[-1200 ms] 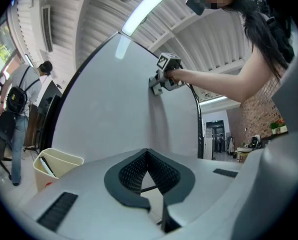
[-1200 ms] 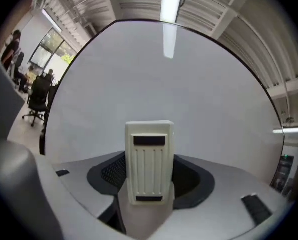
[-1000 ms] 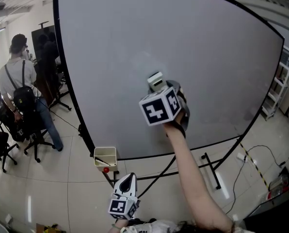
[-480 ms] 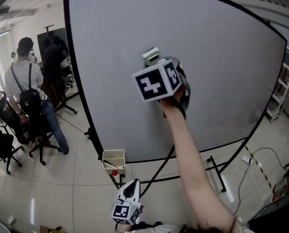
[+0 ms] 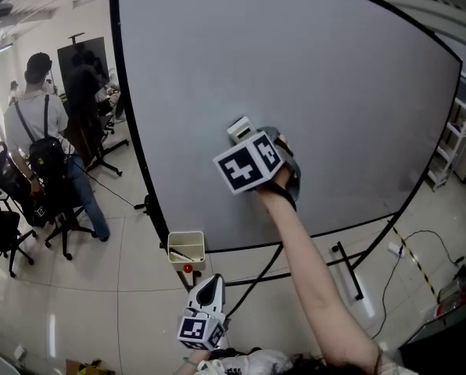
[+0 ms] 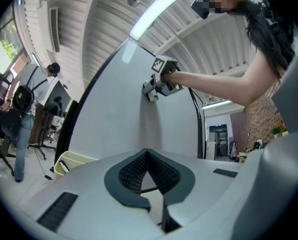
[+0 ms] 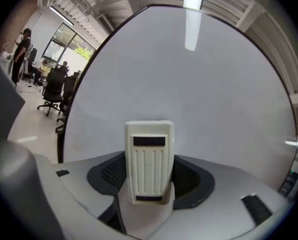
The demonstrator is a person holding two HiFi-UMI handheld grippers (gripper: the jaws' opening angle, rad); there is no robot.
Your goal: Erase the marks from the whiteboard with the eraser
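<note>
The big grey whiteboard (image 5: 319, 76) on a black frame fills the head view; I see no marks on it. My right gripper (image 5: 249, 135) is raised against its lower middle, shut on a cream eraser (image 5: 238, 128) whose tip touches the board. In the right gripper view the eraser (image 7: 149, 161) stands upright between the jaws, with bare board (image 7: 204, 99) behind it. My left gripper (image 5: 208, 294) hangs low near the floor, its jaws closed on nothing; its own view looks up at the board (image 6: 114, 119) and the right gripper (image 6: 154, 90).
A cream tray (image 5: 186, 250) with a pen hangs at the board's bottom edge, a red knob under it. At the left a person with a backpack (image 5: 39, 139) stands among black office chairs (image 5: 57, 209). Cables (image 5: 405, 248) lie on the floor at right, by a white shelf (image 5: 450, 135).
My right gripper with the eraser went up the board, then came back down to the lower middle. The left gripper stayed low.
</note>
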